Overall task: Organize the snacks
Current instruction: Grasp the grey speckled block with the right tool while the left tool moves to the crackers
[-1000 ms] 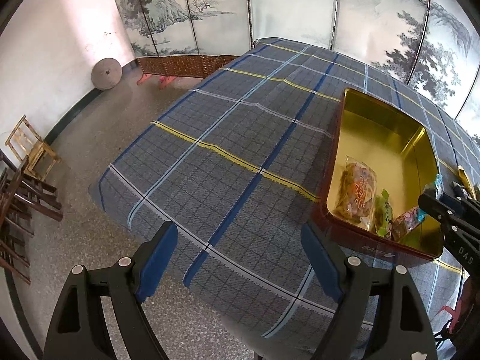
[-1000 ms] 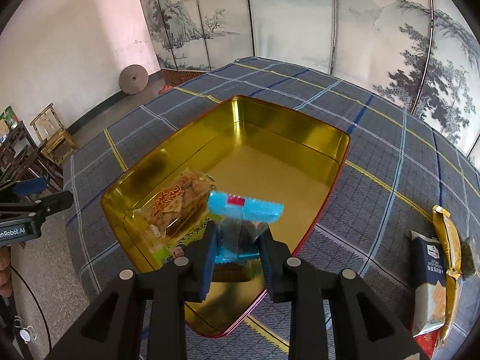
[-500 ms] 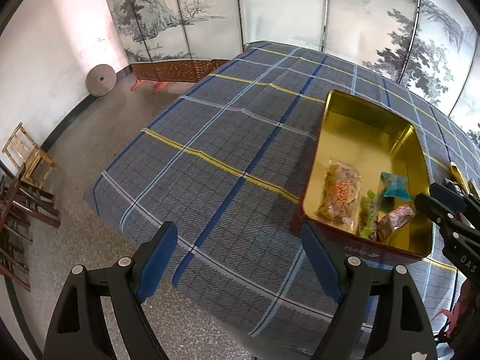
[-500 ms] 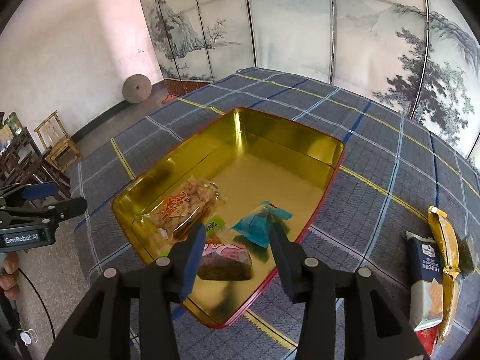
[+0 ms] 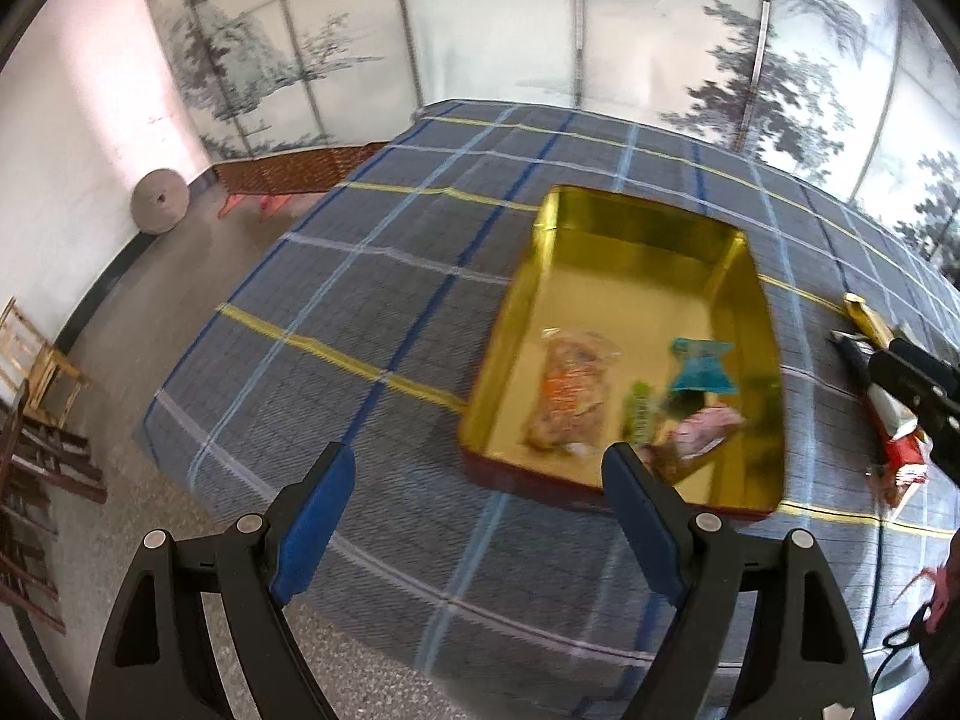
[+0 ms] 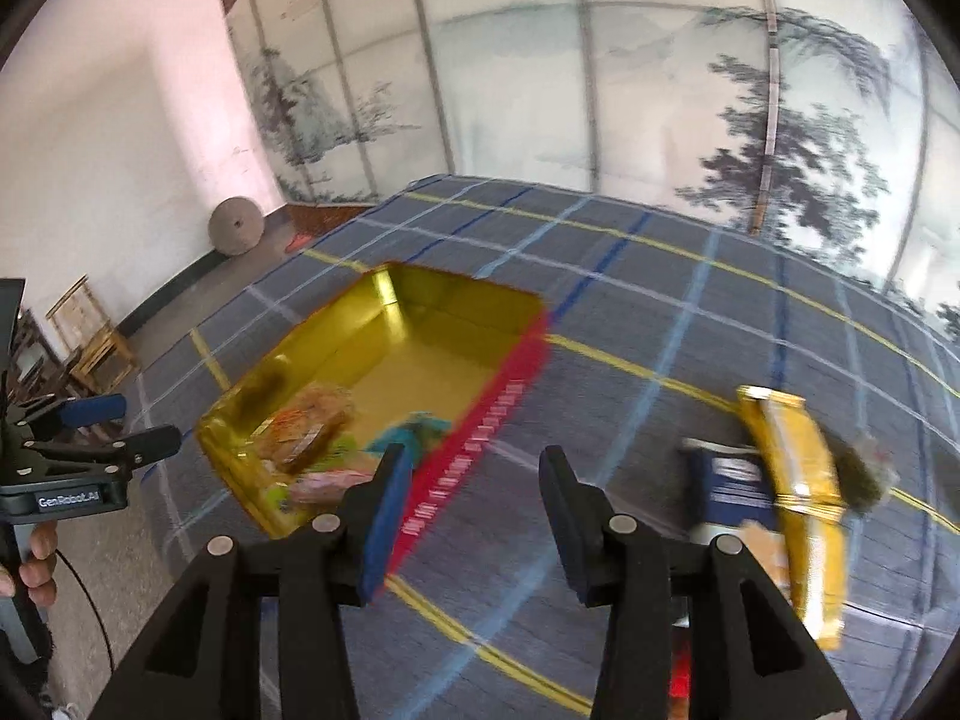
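Note:
A gold tin [image 5: 648, 240] with red outer walls stands on the plaid cloth. In it lie an orange cracker pack [image 5: 570, 390], a blue wrapper [image 5: 699, 366], a green sweet [image 5: 639, 414] and a pink one [image 5: 705, 426]. My left gripper [image 5: 477, 462] hangs open and empty before the tin's near left corner. In the right wrist view the tin [image 6: 456, 306] sits to the left, the blue wrapper [image 6: 414, 429] inside it. My right gripper [image 6: 474, 459] is open with nothing between its fingers, over the tin's red side. A gold pack [image 6: 792, 462] and a dark blue pack [image 6: 729, 480] lie on the cloth to its right.
The table's near edge drops to a stone floor [image 5: 120, 312]. Wooden chairs [image 5: 42, 360] and a round stone wheel [image 5: 159, 210] stand along the left wall. A painted folding screen [image 5: 540, 30] closes the back. A red pack [image 5: 900, 450] lies at the table's right. A hand [image 6: 36, 552] holds the left gripper [image 6: 120, 426].
The right gripper opened and dropped the blue wrapper into the tin, then drew back and swung right toward the packs on the cloth. The left gripper slid right, nearer the tin.

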Demonstrator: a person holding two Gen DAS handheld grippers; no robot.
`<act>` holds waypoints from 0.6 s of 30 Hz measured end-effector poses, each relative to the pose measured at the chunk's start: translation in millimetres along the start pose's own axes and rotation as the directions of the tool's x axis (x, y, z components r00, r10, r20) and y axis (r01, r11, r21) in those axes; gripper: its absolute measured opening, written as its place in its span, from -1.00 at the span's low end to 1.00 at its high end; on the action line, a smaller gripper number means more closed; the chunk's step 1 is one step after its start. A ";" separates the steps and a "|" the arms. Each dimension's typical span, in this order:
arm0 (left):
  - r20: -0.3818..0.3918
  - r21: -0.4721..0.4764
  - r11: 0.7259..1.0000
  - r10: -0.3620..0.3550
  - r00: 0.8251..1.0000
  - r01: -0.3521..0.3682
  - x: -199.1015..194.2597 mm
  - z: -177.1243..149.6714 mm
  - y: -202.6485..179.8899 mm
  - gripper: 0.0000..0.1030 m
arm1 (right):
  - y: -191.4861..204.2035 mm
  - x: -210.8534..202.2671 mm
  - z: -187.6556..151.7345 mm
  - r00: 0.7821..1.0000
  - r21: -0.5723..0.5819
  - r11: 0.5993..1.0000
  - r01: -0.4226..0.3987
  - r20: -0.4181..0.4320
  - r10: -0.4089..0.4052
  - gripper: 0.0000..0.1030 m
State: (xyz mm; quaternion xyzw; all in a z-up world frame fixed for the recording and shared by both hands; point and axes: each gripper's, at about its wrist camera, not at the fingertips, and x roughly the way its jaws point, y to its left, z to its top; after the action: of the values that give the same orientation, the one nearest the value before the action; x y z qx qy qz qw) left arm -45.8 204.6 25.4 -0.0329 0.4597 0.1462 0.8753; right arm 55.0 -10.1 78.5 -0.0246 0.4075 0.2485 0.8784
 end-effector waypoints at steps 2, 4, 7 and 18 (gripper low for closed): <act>0.003 0.027 1.000 -0.014 1.000 0.014 -1.0 2.1 -13.3 0.59 | -16.5 -6.6 -1.6 1.000 0.021 0.999 0.026 0.005 -0.026 -0.12; 0.005 0.049 0.998 -0.026 1.000 0.026 -2.1 2.7 -24.5 0.59 | -38.5 -13.5 -5.3 0.998 0.049 0.997 0.067 0.003 -0.067 -0.12; 0.005 0.078 0.996 -0.049 0.999 0.048 -3.9 3.3 -42.1 0.59 | -72.3 -21.6 -13.1 0.991 0.084 0.987 0.136 -0.006 -0.136 -0.12; -0.015 0.179 0.980 -0.086 0.996 0.088 -3.4 6.7 -94.7 0.59 | -185.5 -25.8 -28.2 0.960 0.156 0.948 0.278 -0.066 -0.271 -0.12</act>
State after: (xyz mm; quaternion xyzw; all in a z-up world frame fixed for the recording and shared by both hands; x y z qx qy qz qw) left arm -15.2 114.6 24.8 0.0257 0.4725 0.0656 0.8785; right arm 105.8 -190.2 48.9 -0.0142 0.4383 0.0889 0.8943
